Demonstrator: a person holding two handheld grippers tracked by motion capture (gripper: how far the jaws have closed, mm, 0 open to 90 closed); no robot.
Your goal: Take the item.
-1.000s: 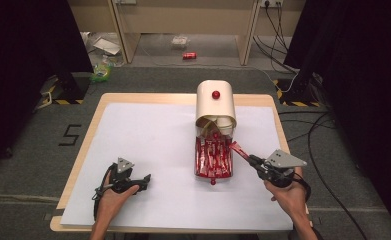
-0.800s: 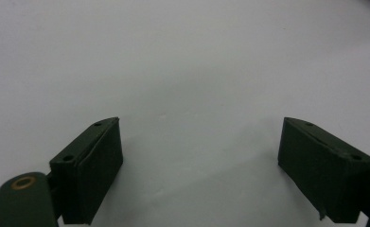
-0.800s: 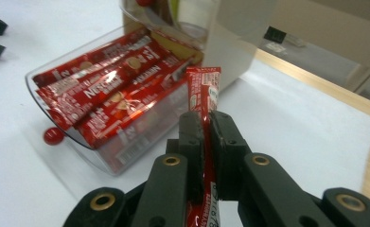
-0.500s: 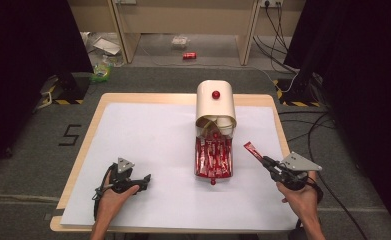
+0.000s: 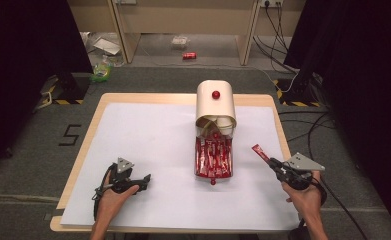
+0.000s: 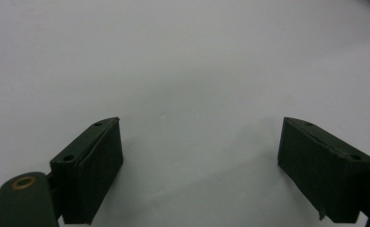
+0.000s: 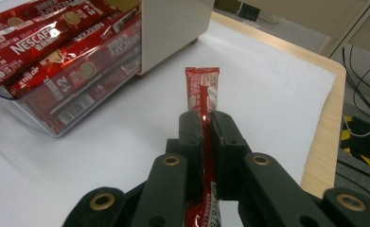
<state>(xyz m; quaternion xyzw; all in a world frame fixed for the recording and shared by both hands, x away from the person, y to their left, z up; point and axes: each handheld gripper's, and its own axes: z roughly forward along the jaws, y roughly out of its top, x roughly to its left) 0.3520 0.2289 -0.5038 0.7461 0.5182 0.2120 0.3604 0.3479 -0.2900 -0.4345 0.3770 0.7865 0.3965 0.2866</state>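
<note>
- Your left gripper (image 5: 142, 181) rests on the white sheet (image 5: 148, 145) at the near left, jaws wide apart with nothing between them.
- The clear drawer of red coffee sachets (image 5: 213, 158) stands pulled out of the cream dispenser box (image 5: 215, 104), centre.
- Your right gripper (image 5: 272, 164) pinches one red sachet (image 5: 260, 152) over the near right; it seems lifted out, so next pick a bare spot to lay it down.
</note>
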